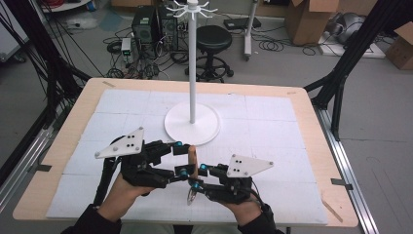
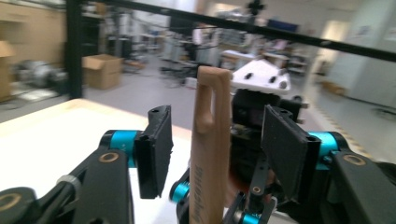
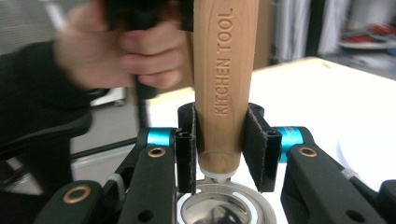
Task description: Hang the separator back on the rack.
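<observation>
Now, step in hand: I am passing the pale wooden-handled kitchen tool (image 3: 224, 88) from my left gripper (image 1: 181, 157) to my right gripper (image 1: 198, 176), near the table's front edge, below the white round-based hanging stand (image 1: 192, 124).
Left gripper: its jaws stand spread on either side of the handle's slotted top end, pads clear of the wood.
Right gripper: its jaws are pinched on the handle's lower end, just above the shiny round metal head (image 3: 224, 210).
Doing it well: I judge I should keep the right grip square and firm, then draw my left gripper straight away so no pad catches the slot.
Materials: smooth rounded wood stamped KITCHEN TOOL; polished steel ring; flat black rubbery pads (image 2: 156, 149); matt white table covering (image 1: 272, 122) on a light wooden tabletop.
</observation>
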Tool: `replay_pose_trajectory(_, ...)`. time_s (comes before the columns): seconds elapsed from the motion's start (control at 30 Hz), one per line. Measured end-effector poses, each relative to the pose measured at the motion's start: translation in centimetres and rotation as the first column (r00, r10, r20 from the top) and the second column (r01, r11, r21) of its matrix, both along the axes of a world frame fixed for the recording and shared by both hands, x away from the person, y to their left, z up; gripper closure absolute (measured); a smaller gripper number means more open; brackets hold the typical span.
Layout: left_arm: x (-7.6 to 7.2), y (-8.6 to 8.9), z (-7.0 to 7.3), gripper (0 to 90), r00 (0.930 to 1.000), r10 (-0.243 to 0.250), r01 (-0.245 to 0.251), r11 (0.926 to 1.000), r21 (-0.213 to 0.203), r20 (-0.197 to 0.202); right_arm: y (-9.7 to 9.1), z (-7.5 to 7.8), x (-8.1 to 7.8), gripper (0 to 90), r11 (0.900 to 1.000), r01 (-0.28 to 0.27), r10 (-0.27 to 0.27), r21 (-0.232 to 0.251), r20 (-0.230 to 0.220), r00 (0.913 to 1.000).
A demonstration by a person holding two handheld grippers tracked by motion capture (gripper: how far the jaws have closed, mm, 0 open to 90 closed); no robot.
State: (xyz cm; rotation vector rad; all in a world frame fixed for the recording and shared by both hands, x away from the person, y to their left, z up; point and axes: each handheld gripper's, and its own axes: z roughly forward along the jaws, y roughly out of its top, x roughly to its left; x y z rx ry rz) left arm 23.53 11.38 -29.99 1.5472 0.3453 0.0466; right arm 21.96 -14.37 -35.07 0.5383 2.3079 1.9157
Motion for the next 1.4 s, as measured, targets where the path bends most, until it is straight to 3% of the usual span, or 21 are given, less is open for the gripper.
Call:
replay_pose_trajectory(0.13,0.2,-0.2,0.2,41.7,0.9974,0.071,-0.070,0.9971,0.029,-0.012,0.4,0.1,-0.3,68.2,0.9942,0.089,-0.088,-0.059,0.022,0.9958)
replay_pose_trajectory(0.2,0.3,-0.3,0.4,43.4,0.9963,0.082,-0.081,0.9962,0.031,-0.026,0.7,0.0,-0.4,68.1,0.9882,0.126,-0.123,-0.087,0.040,0.9915)
replay_pose_trajectory(0.33,0.6,-0.4,0.5,54.3,0.9940,0.100,-0.097,0.9938,0.053,-0.045,1.1,-0.1,-0.5,68.1,0.9798,0.165,-0.161,-0.113,0.046,0.9859)
replay_pose_trajectory(0.47,0.6,-0.7,0.5,60.3,0.9935,0.102,-0.098,0.9930,0.065,-0.051,1.3,-0.3,-0.6,68.1,0.9761,0.176,-0.172,-0.128,0.042,0.9842)
replay_pose_trajectory(0.6,0.7,-1.0,0.4,72.6,0.9914,0.119,-0.114,0.9902,0.081,-0.056,1.4,-0.3,-0.6,68.0,0.9771,0.175,-0.171,-0.122,0.039,0.9845)
replay_pose_trajectory(0.77,0.7,-0.9,0.4,73.4,0.9904,0.122,-0.116,0.9897,0.084,-0.066,1.4,-0.4,-0.6,67.8,0.9783,0.170,-0.168,-0.119,0.028,0.9854)
replay_pose_trajectory(0.8,0.7,-0.8,0.5,73.6,0.9909,0.115,-0.110,0.9909,0.078,-0.070,1.3,-0.4,-0.5,66.2,0.9821,0.155,-0.154,-0.106,0.024,0.9878)
replay_pose_trajectory(0.87,0.7,-0.7,0.5,73.7,0.9935,0.087,-0.082,0.9946,0.064,-0.074,1.2,-0.6,-0.2,41.2,0.9932,0.099,-0.098,-0.062,0.016,0.9951)
replay_pose_trajectory(0.9,0.7,-0.5,0.6,73.8,0.9949,0.066,-0.062,0.9965,0.056,-0.077,1.1,-0.7,0.0,35.6,0.9972,0.061,-0.061,-0.043,0.000,0.9981)
replay_pose_trajectory(0.97,0.7,-0.3,0.7,73.8,0.9970,0.020,-0.017,0.9988,0.047,-0.075,0.6,-0.8,0.5,29.5,0.9994,-0.022,0.022,-0.028,-0.011,0.9997)
replay_pose_trajectory(1.07,0.7,0.0,0.7,73.8,0.9953,-0.067,0.070,0.9962,0.052,-0.071,-0.5,-0.9,1.4,25.1,0.9943,-0.102,0.103,0.032,-0.042,0.9938)
replay_pose_trajectory(1.17,0.6,0.1,0.7,73.8,0.9905,-0.123,0.126,0.9908,0.049,-0.062,-1.0,-0.7,2.0,27.0,0.9788,-0.195,0.196,0.063,-0.017,0.9804)
replay_pose_trajectory(1.3,0.7,0.4,0.7,73.9,0.9810,-0.187,0.189,0.9816,0.028,-0.051,-0.8,-0.7,2.3,35.7,0.9359,-0.340,0.343,0.094,-0.026,0.9389)
replay_pose_trajectory(1.4,0.6,0.3,0.7,73.9,0.9717,-0.232,0.233,0.9723,0.021,-0.046,-0.2,-0.9,2.4,45.0,0.9156,-0.389,0.394,0.103,-0.032,0.9187)
